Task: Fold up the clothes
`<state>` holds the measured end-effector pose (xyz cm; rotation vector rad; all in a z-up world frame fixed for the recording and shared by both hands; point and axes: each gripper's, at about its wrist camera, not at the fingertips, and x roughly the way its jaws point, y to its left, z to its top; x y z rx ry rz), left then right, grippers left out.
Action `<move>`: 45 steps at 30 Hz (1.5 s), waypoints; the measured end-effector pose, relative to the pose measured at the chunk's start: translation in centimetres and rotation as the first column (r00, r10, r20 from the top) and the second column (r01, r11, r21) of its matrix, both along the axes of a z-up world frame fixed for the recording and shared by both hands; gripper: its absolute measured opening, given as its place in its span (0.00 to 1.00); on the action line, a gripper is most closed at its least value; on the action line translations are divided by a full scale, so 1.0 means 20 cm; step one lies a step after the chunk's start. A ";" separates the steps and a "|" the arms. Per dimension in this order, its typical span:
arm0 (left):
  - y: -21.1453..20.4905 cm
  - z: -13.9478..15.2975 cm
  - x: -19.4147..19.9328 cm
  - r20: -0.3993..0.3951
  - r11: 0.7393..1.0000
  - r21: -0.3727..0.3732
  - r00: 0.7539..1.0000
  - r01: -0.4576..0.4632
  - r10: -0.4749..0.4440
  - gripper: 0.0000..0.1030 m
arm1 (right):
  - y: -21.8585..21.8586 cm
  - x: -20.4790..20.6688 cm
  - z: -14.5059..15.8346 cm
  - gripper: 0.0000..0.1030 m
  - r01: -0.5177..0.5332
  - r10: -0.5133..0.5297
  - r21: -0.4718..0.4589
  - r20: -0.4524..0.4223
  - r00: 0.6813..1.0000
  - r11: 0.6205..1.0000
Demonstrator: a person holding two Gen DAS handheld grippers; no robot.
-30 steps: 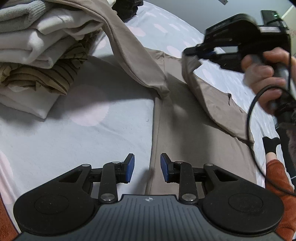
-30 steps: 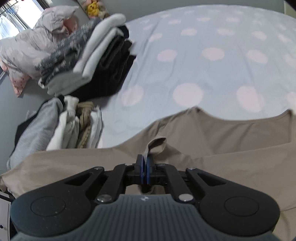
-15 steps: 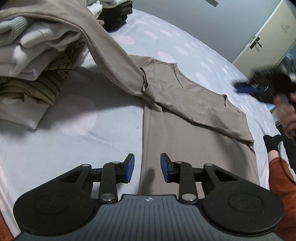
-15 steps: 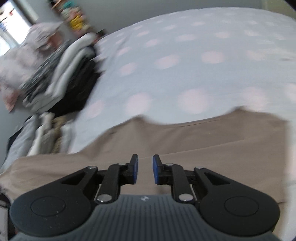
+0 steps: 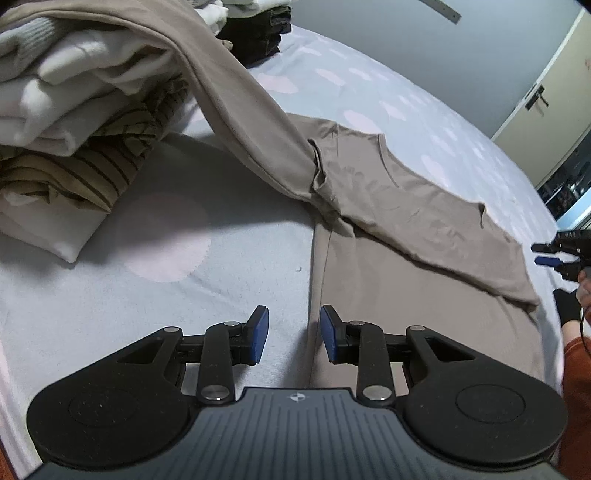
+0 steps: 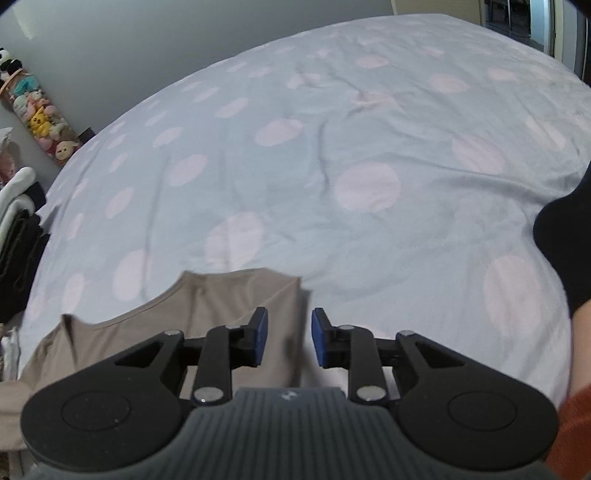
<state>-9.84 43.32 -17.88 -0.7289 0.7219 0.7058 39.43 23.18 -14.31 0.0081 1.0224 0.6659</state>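
This is a bedroom in a home. A wide bed (image 6: 369, 110) fills both views, covered with a pale blue sheet (image 5: 184, 295) that has soft pink dots. Near the left edge of the bed stands a pile of folded clothes (image 5: 74, 122), white, grey and striped, and a darker folded pile (image 5: 258, 33) lies further back. A beige garment (image 5: 406, 221) is spread on the sheet. Behind the bed there is a plain grey wall (image 6: 147, 33). A row of small plush toys (image 6: 37, 118) hangs along it at the left. At the far right corner a cream cupboard door (image 5: 546, 96) with a dark handle is seen.
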 end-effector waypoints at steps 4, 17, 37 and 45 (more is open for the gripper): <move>-0.01 -0.02 0.03 -0.023 1.000 0.019 1.000 0.008 -0.007 0.34 | 0.03 0.07 -0.12 0.29 0.008 -0.006 0.032 -0.060 0.998 0.999; 0.02 -0.02 0.05 -0.021 1.000 0.025 1.000 0.001 -0.001 0.34 | 0.00 0.18 -0.20 0.06 0.036 -0.034 0.031 -0.059 0.998 0.999; -0.03 0.22 -0.14 0.081 0.985 0.129 0.991 -0.119 0.109 0.34 | -0.34 -0.29 -0.22 0.07 -0.013 0.023 0.114 -0.082 0.996 0.993; 0.06 0.64 -0.37 0.123 0.912 0.303 0.960 -0.277 0.251 0.44 | -0.36 -0.36 -0.13 0.26 -0.050 0.053 0.209 -0.008 0.999 0.977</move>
